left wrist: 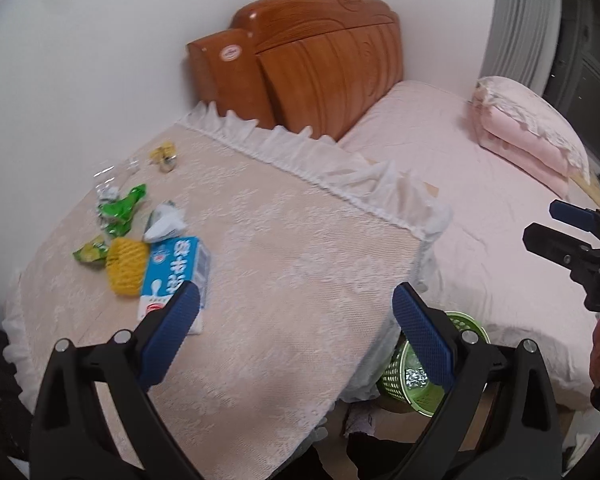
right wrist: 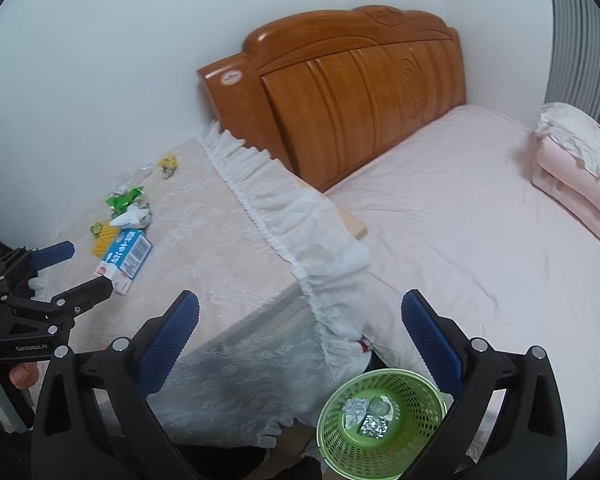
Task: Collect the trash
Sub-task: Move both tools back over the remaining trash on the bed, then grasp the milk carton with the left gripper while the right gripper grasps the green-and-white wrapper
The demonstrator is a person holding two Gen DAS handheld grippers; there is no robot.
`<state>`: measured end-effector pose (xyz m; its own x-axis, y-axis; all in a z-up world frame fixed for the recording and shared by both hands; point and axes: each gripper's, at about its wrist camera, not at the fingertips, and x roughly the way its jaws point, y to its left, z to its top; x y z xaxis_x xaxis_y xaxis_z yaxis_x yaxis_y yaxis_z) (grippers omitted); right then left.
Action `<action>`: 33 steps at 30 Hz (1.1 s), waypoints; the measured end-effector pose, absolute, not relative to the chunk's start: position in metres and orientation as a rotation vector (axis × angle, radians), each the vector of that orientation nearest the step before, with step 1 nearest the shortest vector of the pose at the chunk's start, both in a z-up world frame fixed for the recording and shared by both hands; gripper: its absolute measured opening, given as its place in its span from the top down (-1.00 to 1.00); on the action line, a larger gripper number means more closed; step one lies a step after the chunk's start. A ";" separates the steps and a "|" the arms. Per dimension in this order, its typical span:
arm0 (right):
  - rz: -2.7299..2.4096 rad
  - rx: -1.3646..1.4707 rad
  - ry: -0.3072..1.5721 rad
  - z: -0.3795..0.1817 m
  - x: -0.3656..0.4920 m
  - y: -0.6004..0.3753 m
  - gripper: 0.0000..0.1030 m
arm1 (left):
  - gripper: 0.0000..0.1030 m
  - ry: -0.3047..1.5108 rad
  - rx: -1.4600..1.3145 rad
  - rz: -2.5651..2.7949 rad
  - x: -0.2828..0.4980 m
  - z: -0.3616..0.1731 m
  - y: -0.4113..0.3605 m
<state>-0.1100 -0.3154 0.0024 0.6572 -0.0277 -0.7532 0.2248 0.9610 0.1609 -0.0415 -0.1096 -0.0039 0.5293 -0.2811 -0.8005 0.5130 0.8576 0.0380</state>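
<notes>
Both grippers, left gripper (left wrist: 296, 304) and right gripper (right wrist: 300, 312), gape wide and empty. Reaching is in hand: the blue-and-white paper carton (left wrist: 176, 276) on the lace-covered table (left wrist: 284, 248) needs grasping next, then dropping into the green plastic mesh basket (right wrist: 382, 420).

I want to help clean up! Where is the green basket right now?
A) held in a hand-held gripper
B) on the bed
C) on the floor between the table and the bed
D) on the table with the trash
C: the basket stands on the floor below the table edge, beside the bed, with some trash already inside.
</notes>
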 end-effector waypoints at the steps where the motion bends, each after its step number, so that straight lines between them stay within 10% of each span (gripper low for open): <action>1: -0.119 0.238 0.847 0.003 -0.101 -0.309 -0.95 | -0.80 0.903 0.268 -0.458 -0.038 -0.006 -0.101; 33: -0.019 0.234 1.026 -0.038 -0.015 -0.242 -0.95 | -0.61 1.121 0.281 -0.416 0.086 -0.127 -0.038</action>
